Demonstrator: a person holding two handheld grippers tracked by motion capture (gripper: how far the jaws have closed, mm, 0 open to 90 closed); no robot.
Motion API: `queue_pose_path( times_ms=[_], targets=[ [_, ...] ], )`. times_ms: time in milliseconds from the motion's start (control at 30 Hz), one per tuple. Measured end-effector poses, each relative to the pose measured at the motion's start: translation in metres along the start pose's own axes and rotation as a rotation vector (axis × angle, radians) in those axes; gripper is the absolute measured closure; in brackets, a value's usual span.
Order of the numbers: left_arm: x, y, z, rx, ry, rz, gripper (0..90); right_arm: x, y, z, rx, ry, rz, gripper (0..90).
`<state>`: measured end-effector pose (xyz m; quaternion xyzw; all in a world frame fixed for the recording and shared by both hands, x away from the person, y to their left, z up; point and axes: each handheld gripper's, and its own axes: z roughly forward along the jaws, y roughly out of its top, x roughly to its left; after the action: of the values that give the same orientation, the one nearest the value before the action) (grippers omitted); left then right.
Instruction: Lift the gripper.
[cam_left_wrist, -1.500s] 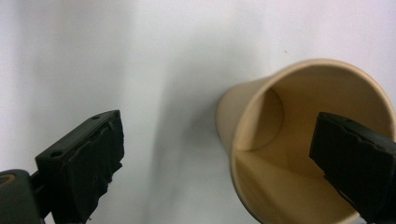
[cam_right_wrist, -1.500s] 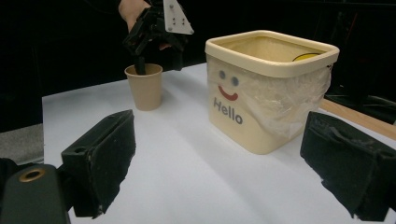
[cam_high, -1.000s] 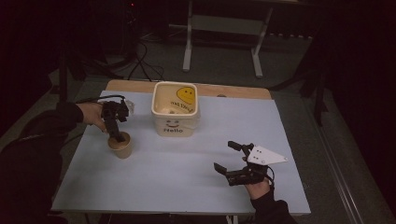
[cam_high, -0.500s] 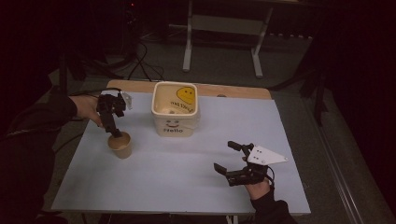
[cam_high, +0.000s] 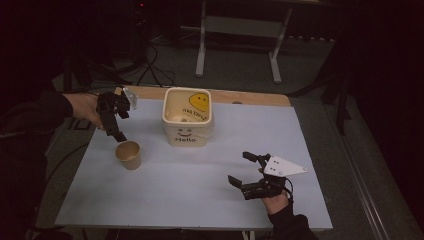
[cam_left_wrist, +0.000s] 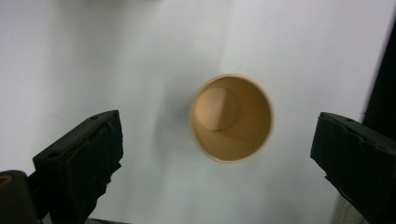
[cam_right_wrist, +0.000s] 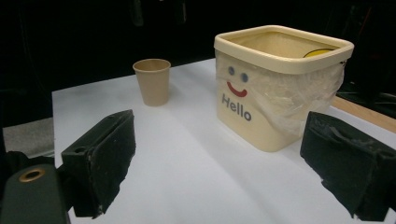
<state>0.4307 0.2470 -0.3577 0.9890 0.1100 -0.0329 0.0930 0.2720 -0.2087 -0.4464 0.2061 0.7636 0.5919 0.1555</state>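
A brown paper cup (cam_high: 128, 155) stands upright and empty on the white table (cam_high: 200, 200), left of the middle. My left gripper (cam_high: 119, 131) hangs above and just behind it, pointing down, jaws open and apart from the cup. From the left gripper view I look straight down into the cup (cam_left_wrist: 231, 117), which sits between and well below the two black pads (cam_left_wrist: 79, 158). My right gripper (cam_high: 240, 168) rests low near the front right, open with nothing between its fingers (cam_right_wrist: 100, 154).
A cream bin (cam_high: 188, 120) with a "Hello" face and a clear plastic liner stands at the back middle, right of the cup. In the right gripper view the bin (cam_right_wrist: 280, 84) is close ahead and the cup (cam_right_wrist: 152, 80) farther off. A wooden edge (cam_high: 250, 97) runs along the back.
My left gripper has risen from just over the cup's rim and drawn back a little. The cup stays where it was. The right gripper has not moved.
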Motion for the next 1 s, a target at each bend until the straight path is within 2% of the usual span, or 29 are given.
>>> queue_pose_path(
  times_ms=[167,333,533,800,1000],
  targets=[
    [-0.004,0.001,-0.009,0.012,0.015,0.004,3.3,0.000,0.000,0.000,-0.002,0.004,0.000,10.2],
    [-0.009,0.003,-0.026,-0.007,0.019,0.013,3.4,0.000,0.000,0.000,-0.002,0.002,-0.001,10.2],
    [-0.013,0.003,-0.031,0.008,0.019,0.010,3.4,0.001,0.000,0.001,0.002,0.006,-0.001,10.2],
    [-0.016,0.004,-0.040,-0.003,0.033,0.005,3.4,0.000,0.000,0.000,-0.011,0.025,0.006,10.2],
    [-0.019,0.005,-0.044,-0.016,0.039,0.012,3.4,0.001,0.000,0.001,-0.002,0.026,0.001,10.2]
  ],
)
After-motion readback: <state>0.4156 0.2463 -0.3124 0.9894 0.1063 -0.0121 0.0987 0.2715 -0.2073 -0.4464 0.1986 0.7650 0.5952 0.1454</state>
